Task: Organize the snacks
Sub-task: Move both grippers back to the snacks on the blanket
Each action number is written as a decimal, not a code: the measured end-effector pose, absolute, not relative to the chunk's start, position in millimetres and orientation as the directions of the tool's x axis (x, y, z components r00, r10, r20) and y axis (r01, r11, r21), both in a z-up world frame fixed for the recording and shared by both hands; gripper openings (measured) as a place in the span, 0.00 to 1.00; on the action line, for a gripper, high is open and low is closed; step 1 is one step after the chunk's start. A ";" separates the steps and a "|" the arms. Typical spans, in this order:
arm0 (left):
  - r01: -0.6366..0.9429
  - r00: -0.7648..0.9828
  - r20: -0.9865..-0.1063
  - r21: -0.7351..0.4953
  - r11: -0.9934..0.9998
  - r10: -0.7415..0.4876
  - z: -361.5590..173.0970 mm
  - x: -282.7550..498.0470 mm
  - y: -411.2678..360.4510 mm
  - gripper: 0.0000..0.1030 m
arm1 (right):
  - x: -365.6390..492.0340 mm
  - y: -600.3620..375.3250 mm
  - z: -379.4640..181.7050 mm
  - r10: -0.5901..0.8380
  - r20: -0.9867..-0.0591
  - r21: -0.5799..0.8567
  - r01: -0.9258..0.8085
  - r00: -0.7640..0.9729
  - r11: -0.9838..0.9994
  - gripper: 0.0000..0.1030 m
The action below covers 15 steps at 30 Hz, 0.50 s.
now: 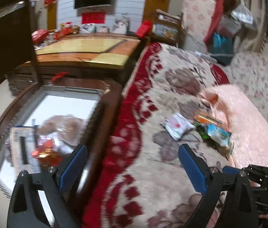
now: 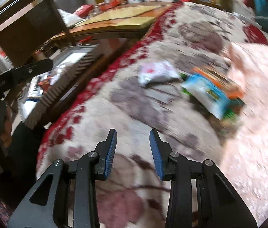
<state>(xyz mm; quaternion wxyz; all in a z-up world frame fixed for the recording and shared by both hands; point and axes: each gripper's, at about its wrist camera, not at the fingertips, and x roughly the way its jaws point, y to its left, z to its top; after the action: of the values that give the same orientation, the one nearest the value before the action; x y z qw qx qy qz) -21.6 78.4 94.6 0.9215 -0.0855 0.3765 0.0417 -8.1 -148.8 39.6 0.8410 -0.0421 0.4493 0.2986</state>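
Snack packets lie on a red and cream floral blanket [image 1: 153, 171]: a white packet with red print [image 1: 177, 128], a light blue and white packet [image 1: 218, 134] on green and orange ones. In the right wrist view the white packet [image 2: 155, 72] and the blue and white packet [image 2: 208, 95] lie ahead and to the right. My left gripper [image 1: 132, 153] is open wide and empty, above the blanket's edge beside a white tray [image 1: 67, 104] holding snacks. My right gripper [image 2: 133, 138] is open and empty over the blanket, short of the packets.
The tray sits in a dark wooden frame [image 1: 107, 114] left of the blanket, with a box [image 1: 22, 148] and red wrappers [image 1: 46, 153] inside. A pink cushion [image 1: 248, 123] lies right of the packets. A wooden table [image 1: 88, 51] stands behind. The left gripper shows at the left of the right wrist view [image 2: 20, 74].
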 end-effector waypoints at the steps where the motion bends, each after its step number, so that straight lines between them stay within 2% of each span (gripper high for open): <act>1: -0.131 0.705 -0.709 -0.124 0.984 0.004 92.1 -17.6 72.9 0.95 | -6.8 -154.9 37.7 0.463 -0.782 0.204 -0.530 0.418 0.823 0.34; 6: -0.050 0.677 -0.734 -0.130 0.990 -0.062 81.5 6.9 49.1 0.95 | 2.5 -187.2 29.5 0.451 -0.776 0.237 -0.459 0.441 0.856 0.34; 9: -0.005 0.648 -0.758 -0.103 0.995 -0.076 73.8 21.6 36.4 0.95 | 9.1 -199.8 26.8 0.443 -0.769 0.255 -0.415 0.460 0.873 0.45; 15: 0.047 0.606 -0.788 -0.099 0.994 -0.108 61.8 41.4 28.1 0.95 | 24.4 -209.6 37.0 0.402 -0.758 0.198 -0.407 0.513 0.892 0.46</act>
<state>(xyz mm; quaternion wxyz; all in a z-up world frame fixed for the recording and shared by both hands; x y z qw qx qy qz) 41.4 28.1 61.8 0.8956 -0.0342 0.4415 -0.0432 24.4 -209.6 37.0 0.8697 -0.0025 0.4354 0.2326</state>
